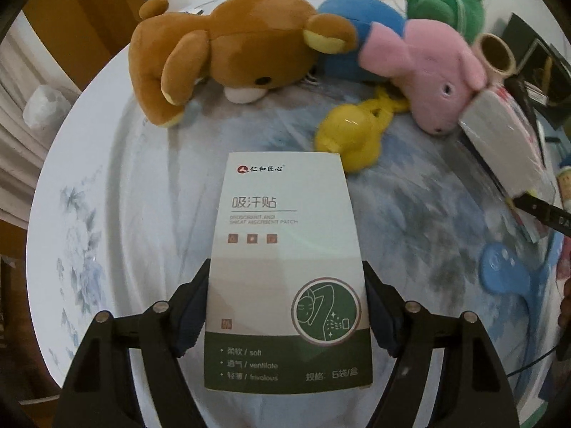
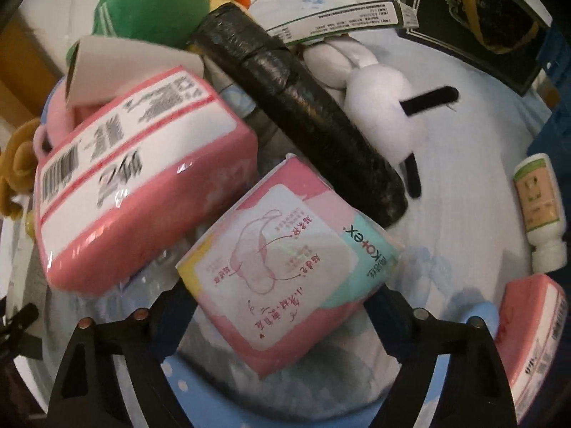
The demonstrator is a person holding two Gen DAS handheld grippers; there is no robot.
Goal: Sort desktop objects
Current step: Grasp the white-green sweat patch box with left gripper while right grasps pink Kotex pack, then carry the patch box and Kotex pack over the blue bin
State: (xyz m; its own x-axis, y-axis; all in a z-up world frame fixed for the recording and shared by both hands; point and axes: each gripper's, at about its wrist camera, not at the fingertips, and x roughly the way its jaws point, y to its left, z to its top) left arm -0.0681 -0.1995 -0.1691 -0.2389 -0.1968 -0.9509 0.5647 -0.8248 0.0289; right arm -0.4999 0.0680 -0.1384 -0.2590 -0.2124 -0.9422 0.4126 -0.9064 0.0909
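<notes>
The left gripper (image 1: 287, 306) is clamped on a white and green box (image 1: 285, 271), held above a pale cloth (image 1: 142, 178). Beyond it lie a brown bear (image 1: 228, 57), a pink pig (image 1: 428, 75) and a yellow toy (image 1: 353, 132). The right gripper (image 2: 282, 306) has its fingers against both sides of a pink pad pack (image 2: 285, 264). A larger pink pack (image 2: 139, 178) lies just beside it, a black roll (image 2: 303, 114) behind.

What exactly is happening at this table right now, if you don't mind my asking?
A person is sorting clutter with two handheld claws. The left claw is clamped on a white and green patch box, near a heap of plush toys. The right claw straddles a pink Kotex pack among other packs.
</notes>
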